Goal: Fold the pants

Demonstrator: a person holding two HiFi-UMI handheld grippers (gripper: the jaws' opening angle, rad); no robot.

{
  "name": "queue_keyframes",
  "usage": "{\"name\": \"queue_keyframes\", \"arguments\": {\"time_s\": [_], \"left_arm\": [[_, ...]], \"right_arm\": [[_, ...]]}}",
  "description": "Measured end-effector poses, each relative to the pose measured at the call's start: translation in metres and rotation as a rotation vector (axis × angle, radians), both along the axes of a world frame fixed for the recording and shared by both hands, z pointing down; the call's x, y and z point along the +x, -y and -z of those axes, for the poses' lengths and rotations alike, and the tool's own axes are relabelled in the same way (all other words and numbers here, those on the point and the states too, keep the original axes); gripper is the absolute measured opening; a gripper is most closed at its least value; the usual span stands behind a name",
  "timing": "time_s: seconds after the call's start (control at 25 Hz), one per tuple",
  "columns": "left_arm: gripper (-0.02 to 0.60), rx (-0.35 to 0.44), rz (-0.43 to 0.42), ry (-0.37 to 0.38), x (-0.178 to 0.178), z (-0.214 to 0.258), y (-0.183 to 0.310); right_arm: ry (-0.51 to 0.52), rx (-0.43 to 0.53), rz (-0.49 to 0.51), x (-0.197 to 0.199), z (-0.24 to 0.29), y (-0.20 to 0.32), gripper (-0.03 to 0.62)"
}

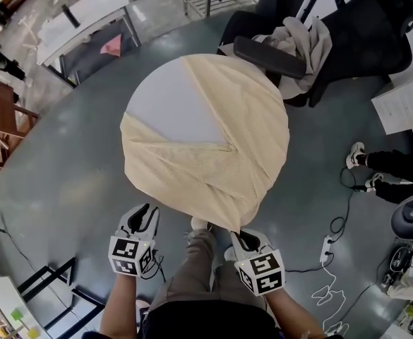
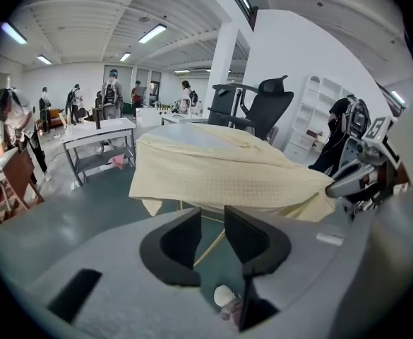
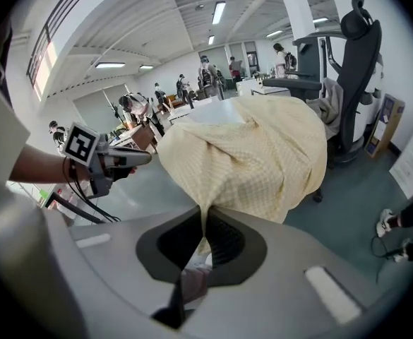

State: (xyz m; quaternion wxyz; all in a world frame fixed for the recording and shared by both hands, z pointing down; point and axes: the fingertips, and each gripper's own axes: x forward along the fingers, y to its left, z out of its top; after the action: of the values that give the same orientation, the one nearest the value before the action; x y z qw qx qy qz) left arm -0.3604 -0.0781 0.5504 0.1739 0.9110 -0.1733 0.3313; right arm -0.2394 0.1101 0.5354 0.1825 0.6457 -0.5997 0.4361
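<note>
Two grippers are seen at the lower edge of the head view, one at each side of the person's legs. The pants, a pale yellow checked garment, are spread over a round white table at the centre of the frame. Its right and lower parts are covered, a wedge of bare top is left uncovered at the upper left, and the cloth hangs over the rim toward the bottom of the frame.

The right gripper is closed on the overhanging cloth at the lower right of the table. In the right gripper view the pants are drawn into a narrow pinch between the jaws, which are pressed together on them, and tension folds run up from that point. This edge is judged to be held so that it can be lifted and carried across the table for a fold.

The left gripper is held just below the table's lower left edge, apart from the cloth. Its jaws are parted by a modest gap and nothing is gripped; in the left gripper view mostly floor is seen through the gap, with the hanging edge of the pants beyond. It is judged to be kept ready for a second hold, since a fold is laid more evenly when both ends are held.

An office chair with another light garment draped on it stands at the upper right and plays no part.
</note>
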Motion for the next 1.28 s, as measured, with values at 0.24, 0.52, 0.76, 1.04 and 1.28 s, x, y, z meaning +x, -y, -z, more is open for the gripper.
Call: {"name": "queue_keyframes", "arguments": {"time_s": [0.24, 0.52, 0.76, 1.04, 1.28], "left_arm": [[0.17, 0.006, 0.055, 0.012, 0.001, -0.013, 0.01], [0.181, 0.097, 0.103, 0.053, -0.009, -0.024, 0.041], [0.178, 0.072, 0.121, 0.076, -0.019, -0.035, 0.059], [0.163, 0.095, 0.154, 0.134, -0.024, -0.065, 0.072], [0.167, 0.167, 0.202, 0.099, -0.013, -0.063, 0.097]], "right_arm": [[0.048, -0.008, 0.044, 0.004, 0.04, 0.005, 0.008], [0.068, -0.016, 0.06, 0.006, 0.074, 0.005, 0.008], [0.135, -0.022, 0.034, 0.007, 0.094, 0.007, 0.008], [0.17, -0.019, 0.024, 0.014, 0.112, 0.015, 0.008], [0.158, -0.052, 0.058, 0.01, 0.115, 0.018, 0.008]]}}
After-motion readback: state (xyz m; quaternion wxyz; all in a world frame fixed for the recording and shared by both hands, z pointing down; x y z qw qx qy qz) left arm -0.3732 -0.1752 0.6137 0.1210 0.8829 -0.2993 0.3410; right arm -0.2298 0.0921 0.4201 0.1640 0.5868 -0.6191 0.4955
